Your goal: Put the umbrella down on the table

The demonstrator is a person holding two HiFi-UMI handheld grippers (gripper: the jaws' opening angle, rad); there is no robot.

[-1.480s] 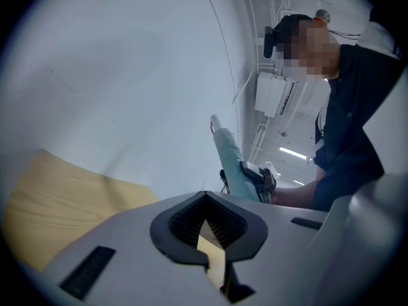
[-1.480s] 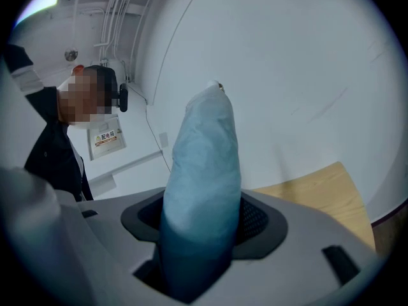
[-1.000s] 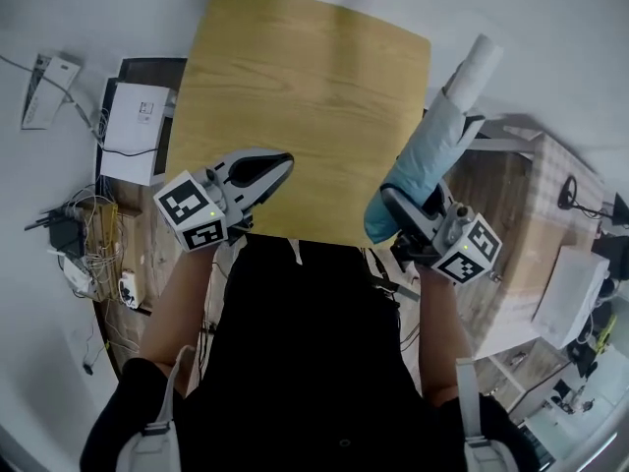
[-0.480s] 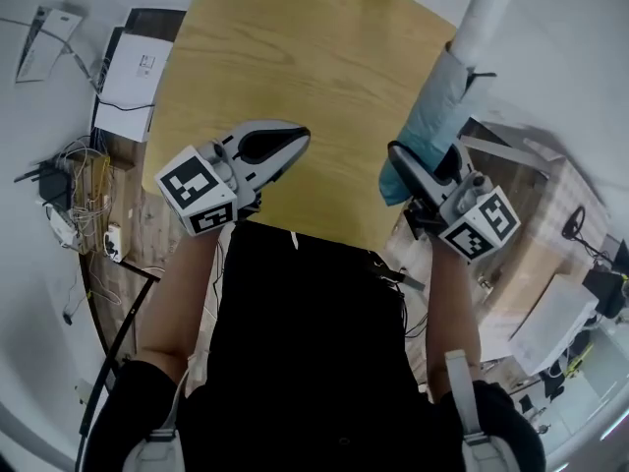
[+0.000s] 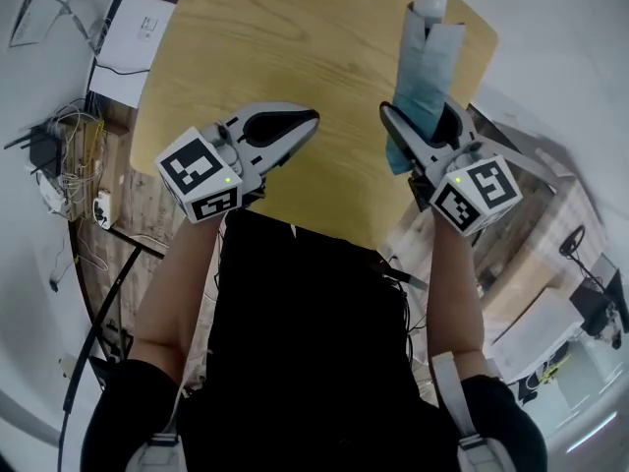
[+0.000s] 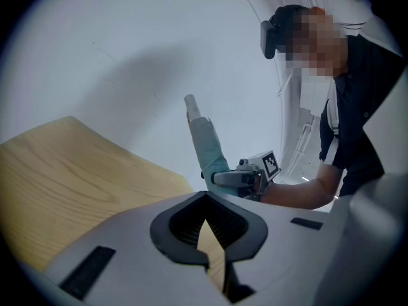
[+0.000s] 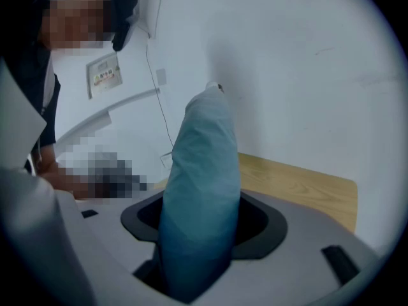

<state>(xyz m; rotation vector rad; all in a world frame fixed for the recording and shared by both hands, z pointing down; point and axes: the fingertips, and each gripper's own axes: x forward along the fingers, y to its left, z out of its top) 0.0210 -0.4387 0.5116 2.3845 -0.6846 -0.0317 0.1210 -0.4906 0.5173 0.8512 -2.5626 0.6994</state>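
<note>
Right tongs (image 5: 418, 138) clamp the furled umbrella (image 5: 426, 62) low, upright over the bench (image 5: 295, 37) near its right edge. Left tongs (image 5: 287, 131) closed, empty. Risk: the long top may swing in the grip, or roll off that edge.

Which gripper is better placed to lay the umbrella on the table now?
Right. The right gripper is shut on the folded umbrella, holding it above the table near its right side; the left gripper is shut and empty.

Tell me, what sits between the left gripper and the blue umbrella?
Nothing. In the head view, only bare wooden table shows between the left gripper and the umbrella.
</note>
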